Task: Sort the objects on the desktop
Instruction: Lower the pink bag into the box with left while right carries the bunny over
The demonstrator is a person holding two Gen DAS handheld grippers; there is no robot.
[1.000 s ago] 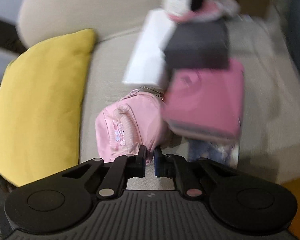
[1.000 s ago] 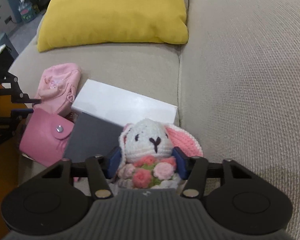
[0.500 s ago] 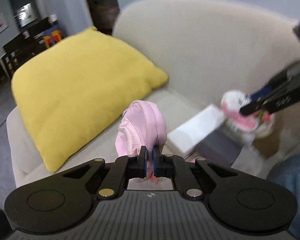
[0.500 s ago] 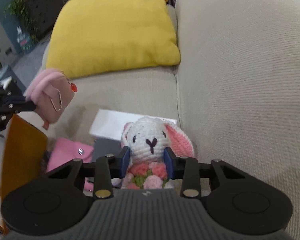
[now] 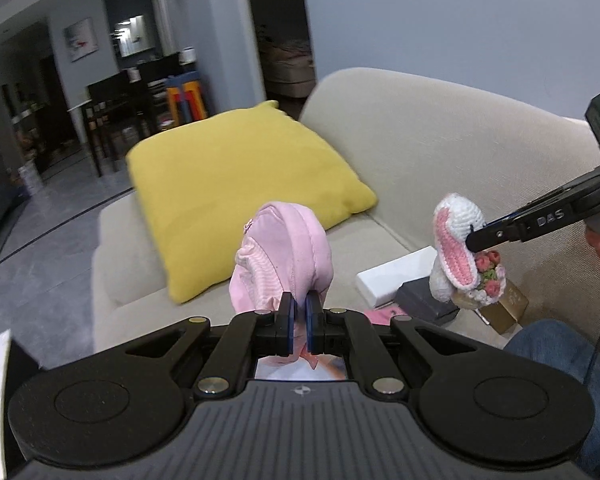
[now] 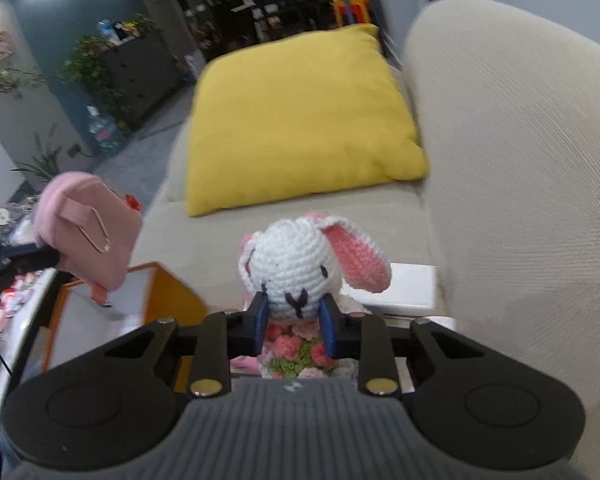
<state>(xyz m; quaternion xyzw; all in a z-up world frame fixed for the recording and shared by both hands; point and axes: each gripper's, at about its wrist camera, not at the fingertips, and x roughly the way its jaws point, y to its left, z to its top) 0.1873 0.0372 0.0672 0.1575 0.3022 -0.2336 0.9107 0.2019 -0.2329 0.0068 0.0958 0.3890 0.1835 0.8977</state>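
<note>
Only readable text: "DAS" in pale letters on the black finger of the right gripper, seen from the left wrist cam, just behind where it clamps the crochet bunny. The gold box under the bunny has marks on its side, possibly lettering, but too small and blurry to read.

A beige sofa fills the near side of the room, with a yellow cushion propped in its corner against the backrest. Beyond it, dark dining chairs stand on the grey floor, and leafy plants crowd a dark cabinet.
</note>
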